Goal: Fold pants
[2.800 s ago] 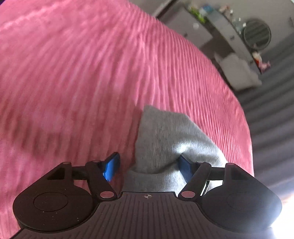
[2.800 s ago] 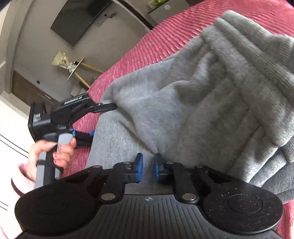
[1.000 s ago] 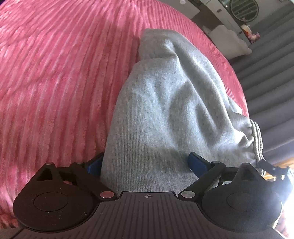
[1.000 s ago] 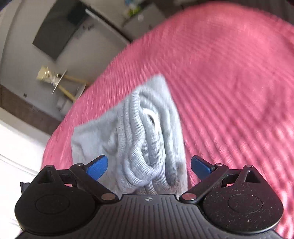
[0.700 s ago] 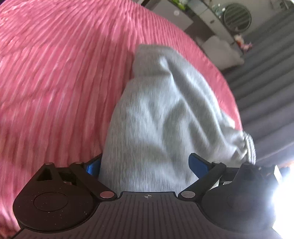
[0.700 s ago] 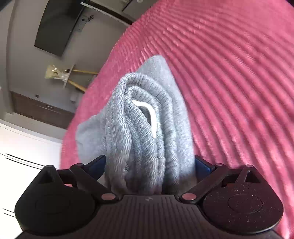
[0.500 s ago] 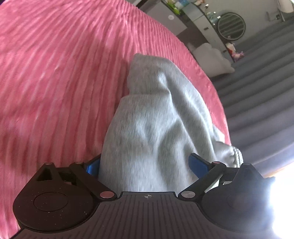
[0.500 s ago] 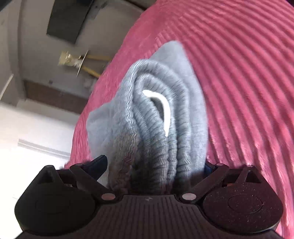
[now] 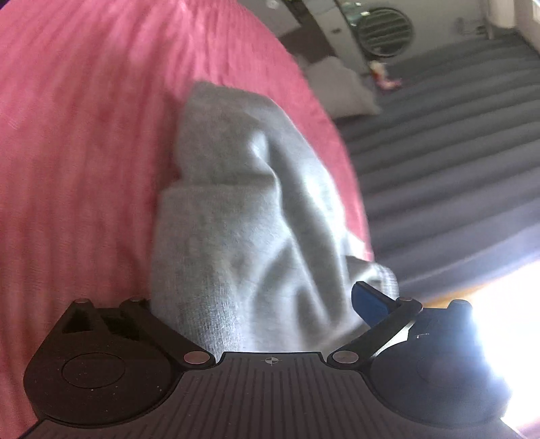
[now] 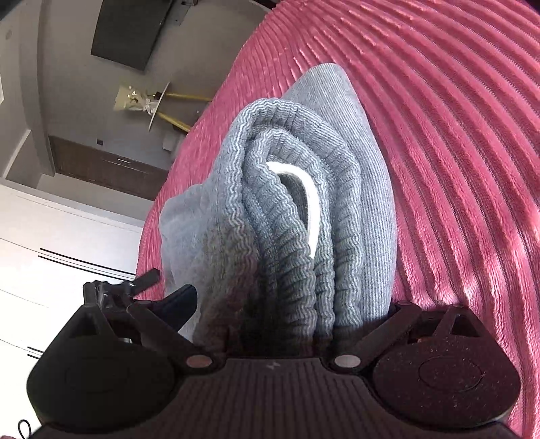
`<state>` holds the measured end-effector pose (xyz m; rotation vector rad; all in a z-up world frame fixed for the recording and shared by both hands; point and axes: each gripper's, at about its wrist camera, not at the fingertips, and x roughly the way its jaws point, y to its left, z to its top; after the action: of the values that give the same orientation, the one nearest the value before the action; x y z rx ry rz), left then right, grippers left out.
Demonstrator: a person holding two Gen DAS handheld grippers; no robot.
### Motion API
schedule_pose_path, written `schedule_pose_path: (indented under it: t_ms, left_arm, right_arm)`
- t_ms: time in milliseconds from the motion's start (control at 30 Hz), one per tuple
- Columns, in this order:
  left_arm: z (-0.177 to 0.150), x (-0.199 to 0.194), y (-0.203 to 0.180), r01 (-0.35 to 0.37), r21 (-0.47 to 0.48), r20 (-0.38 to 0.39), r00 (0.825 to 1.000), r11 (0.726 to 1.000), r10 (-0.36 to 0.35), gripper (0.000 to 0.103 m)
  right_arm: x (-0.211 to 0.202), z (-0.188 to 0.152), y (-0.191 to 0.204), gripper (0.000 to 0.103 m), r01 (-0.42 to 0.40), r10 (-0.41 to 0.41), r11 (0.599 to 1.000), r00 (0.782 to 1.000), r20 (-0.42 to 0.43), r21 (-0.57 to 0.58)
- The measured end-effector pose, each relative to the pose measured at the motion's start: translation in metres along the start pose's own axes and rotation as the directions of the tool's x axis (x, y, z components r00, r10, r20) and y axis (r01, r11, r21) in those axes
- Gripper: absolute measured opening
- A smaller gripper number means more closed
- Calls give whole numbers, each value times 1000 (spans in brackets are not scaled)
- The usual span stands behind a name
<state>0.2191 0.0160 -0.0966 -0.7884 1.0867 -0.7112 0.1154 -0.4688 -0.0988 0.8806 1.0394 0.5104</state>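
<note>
The grey sweatpants (image 9: 243, 219) lie folded into a thick bundle on the pink ribbed bedspread (image 9: 77, 141). My left gripper (image 9: 260, 304) is open, its jaws wide on either side of the bundle's smooth folded end; the left fingertip is hidden behind the cloth. My right gripper (image 10: 290, 307) is open too, its jaws straddling the other end, where the ribbed waistband (image 10: 287, 209) with a white drawstring (image 10: 312, 206) is stacked in layers. The left gripper's body (image 10: 128, 287) peeks out at the far end in the right wrist view.
The bedspread (image 10: 455, 152) spreads wide to the right of the bundle. Beyond the bed are grey curtains (image 9: 455, 145), a white pillow (image 9: 341, 87), a round fan (image 9: 384, 32), a wall television (image 10: 131, 30) and a dark cabinet (image 10: 108, 169).
Both grippers have pushed in around the ends of the folded bundle, jaws staying wide open. Earlier the right gripper was shut on the cloth; it let go and moved to the waistband end.
</note>
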Motion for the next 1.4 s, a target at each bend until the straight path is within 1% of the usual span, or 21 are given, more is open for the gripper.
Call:
schedule_pose_path:
  t_ms: [67,167,233,267,333,367,400,433,467,500,600,667,733,833,967,1067,1167,1267,1333,1367,1400]
  left_arm:
    - [0,12,0,-38,57,-42,998,998,40,103]
    - [2,19,-11,-77,119,-64,994,990,85,103]
    - [-2,20,-15,-94,123,-43,994,988,100,102]
    - [-5,18,-17,-105,119,-30,994,987,110,99]
    - [-11,13,-22,-204,132,-3,979,970,206,66]
    - [-10,11,-22,-232,130,5,972,964,233,60]
    - [-12,6,-19,-216,97,12,976,972,216,52]
    - [-11,3,-15,-189,50,14,982,981,189,41]
    - [-11,1,-13,-176,15,12,984,984,176,38]
    - [-11,0,-14,-176,14,19,984,984,175,35]
    - [-16,0,-30,-229,86,52,973,970,225,31]
    - [-17,-4,-39,-238,96,74,970,966,232,28]
    - [-14,-10,-46,-233,88,94,970,968,225,23]
    - [-5,-15,-62,-235,103,119,968,967,222,22]
    - [14,-16,-86,-237,141,159,964,961,215,22]
    - [37,-21,-99,-261,166,216,951,951,223,22]
    - [61,-20,-106,-275,195,275,937,941,217,22]
    - [85,-21,-108,-322,216,340,910,922,238,23]
    - [96,-17,-103,-377,239,382,884,895,270,30]
    - [101,-13,-99,-410,225,398,867,884,301,38]
    - [107,-7,-90,-429,200,397,857,881,327,42]
  right_arm:
    - [2,-2,0,98,9,-9,1000,1000,9,-5]
    - [2,-6,2,98,33,-33,999,999,15,-9]
    - [3,-5,2,98,44,-44,999,999,24,5]
    - [4,-5,3,98,60,-61,998,998,30,24]
    - [6,-6,15,91,125,-127,991,991,48,37]
    - [10,-7,22,78,180,-181,983,982,53,17]
    - [12,-10,33,71,253,-251,967,966,64,-26]
    - [13,-13,40,69,286,-281,957,957,73,-59]
    - [12,-15,43,67,290,-285,955,955,81,-63]
    - [10,-16,45,67,282,-277,958,957,85,-55]
    - [12,-15,46,66,284,-280,958,956,87,-33]
    - [13,-15,52,64,300,-295,953,950,100,-33]
    - [7,-16,62,62,276,-269,960,955,127,-43]
    - [-1,-13,83,60,224,-209,971,964,162,-80]
    - [6,0,119,59,228,-196,958,963,184,-173]
    - [14,19,137,59,244,-201,947,957,209,-208]
    - [23,45,147,59,232,-178,950,951,251,-208]
    - [37,76,158,59,219,-149,950,943,297,-221]
    - [52,97,162,59,224,-146,948,937,316,-227]
    - [60,107,161,59,223,-147,950,937,317,-220]
    - [68,114,158,60,228,-152,948,937,315,-221]
